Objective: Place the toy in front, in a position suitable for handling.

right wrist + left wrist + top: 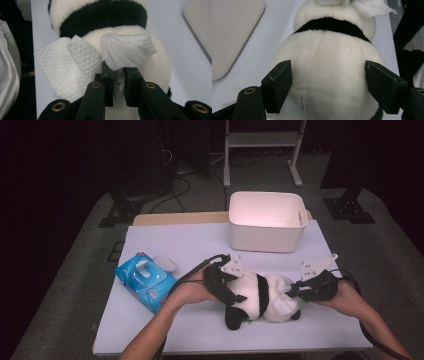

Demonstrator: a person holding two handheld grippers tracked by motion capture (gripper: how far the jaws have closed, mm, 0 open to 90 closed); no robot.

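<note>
Panda [260, 295] lies on its side near the front of the desk [190, 245], between my two hands. My left tongs [225, 287] are clenched around its plump white body, my right tongs [296, 290] pinched on a wet wipe [125, 50] against its head. The wipe is bunched and only a thin fold sits between the pads — one hard stroke could pull it free or tear it. The plush is soft too — if my left grip sinks in or slides, the toy may roll under the rubbing.
</note>
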